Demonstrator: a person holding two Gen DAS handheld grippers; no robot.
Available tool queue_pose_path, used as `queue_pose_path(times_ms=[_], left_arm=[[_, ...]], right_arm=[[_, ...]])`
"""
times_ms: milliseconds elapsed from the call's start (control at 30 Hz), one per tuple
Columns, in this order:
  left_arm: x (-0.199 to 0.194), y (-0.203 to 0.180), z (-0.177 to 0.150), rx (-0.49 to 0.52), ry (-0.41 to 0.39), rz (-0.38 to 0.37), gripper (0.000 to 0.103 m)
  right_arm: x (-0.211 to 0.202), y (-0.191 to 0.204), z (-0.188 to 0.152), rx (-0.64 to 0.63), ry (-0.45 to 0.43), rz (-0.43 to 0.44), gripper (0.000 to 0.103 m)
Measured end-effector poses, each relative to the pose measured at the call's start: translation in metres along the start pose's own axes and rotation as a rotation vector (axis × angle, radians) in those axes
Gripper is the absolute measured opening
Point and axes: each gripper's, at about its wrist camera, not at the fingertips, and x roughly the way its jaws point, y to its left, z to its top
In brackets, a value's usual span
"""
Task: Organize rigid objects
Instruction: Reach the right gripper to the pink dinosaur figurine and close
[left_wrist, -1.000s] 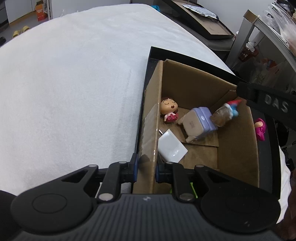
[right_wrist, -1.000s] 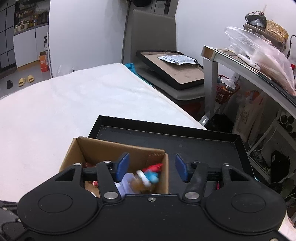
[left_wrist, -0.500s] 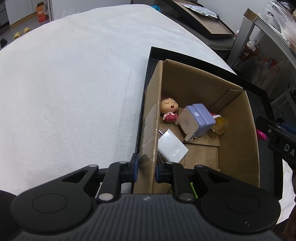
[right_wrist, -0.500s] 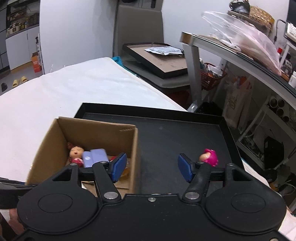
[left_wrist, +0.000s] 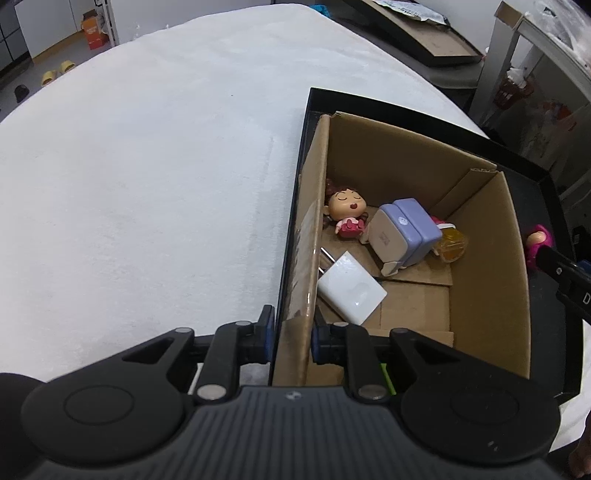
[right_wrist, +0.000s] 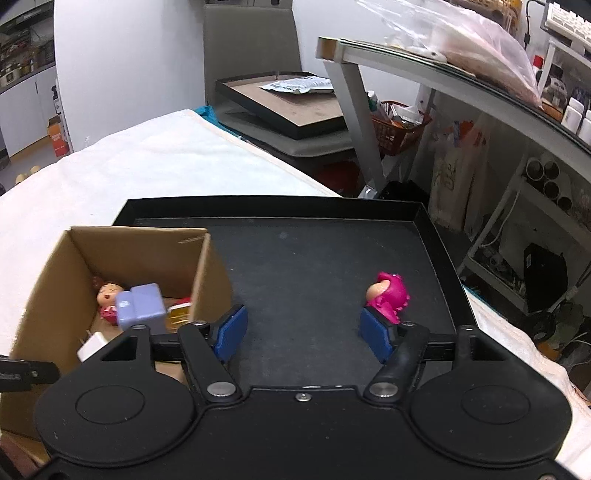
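Inside the cardboard box (left_wrist: 484, 258), beside the lilac block (left_wrist: 406, 236) and against the far corner, now lies the small amber bottle (left_wrist: 452, 247), a second ago carried above the box between the right fingers. Released and spread wide, right gripper (right_wrist: 304, 332) swung off to the right of the box, over the black tray (right_wrist: 314, 258), with the pink figurine (right_wrist: 388, 295) just past its right pad. Clenched on the box's near-left wall as before, left gripper (left_wrist: 291, 338), steadying it. Also in the box: sleeping-face doll (left_wrist: 347, 210), white charger (left_wrist: 351, 291). Probably one item left, the figurine, next for pickup.
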Motion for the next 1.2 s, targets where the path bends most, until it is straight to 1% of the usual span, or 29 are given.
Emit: queue_pose_path(times_ms=[33, 133, 233, 300, 367, 433, 633, 867, 1100, 1200], left_arm=[[0.001, -0.001, 0.001, -0.005, 0.003, 0.005, 0.02], [0.003, -0.004, 0.003, -0.001, 0.014, 0.029, 0.021], [0.005, -0.008, 0.005, 0.0, 0.022, 0.045, 0.027], [0.006, -0.012, 0.005, 0.01, 0.02, 0.058, 0.031], [0.007, -0.017, 0.005, 0.027, 0.022, 0.075, 0.038], [0.008, -0.023, 0.006, 0.045, 0.025, 0.095, 0.04], [0.013, -0.036, 0.013, 0.064, 0.034, 0.14, 0.041], [0.02, -0.05, 0.022, 0.081, 0.047, 0.196, 0.041], [0.026, -0.058, 0.024, 0.093, 0.063, 0.257, 0.041], [0.026, -0.06, 0.023, 0.092, 0.066, 0.273, 0.041]], right_arm=[[0.002, -0.003, 0.0, 0.002, -0.001, -0.004, 0.076], [0.011, -0.015, 0.0, 0.018, 0.004, -0.015, 0.077], [0.021, -0.026, -0.001, 0.021, -0.003, -0.04, 0.077], [0.029, -0.036, -0.004, 0.058, 0.005, -0.044, 0.077], [0.038, -0.045, -0.006, 0.114, 0.031, -0.035, 0.077], [0.049, -0.052, -0.009, 0.159, 0.053, -0.039, 0.077], [0.067, -0.065, -0.01, 0.216, 0.068, -0.027, 0.077], [0.081, -0.072, -0.01, 0.21, 0.073, -0.013, 0.077], [0.09, -0.077, -0.01, 0.211, 0.054, -0.001, 0.076], [0.092, -0.075, -0.01, 0.185, 0.041, -0.019, 0.076]])
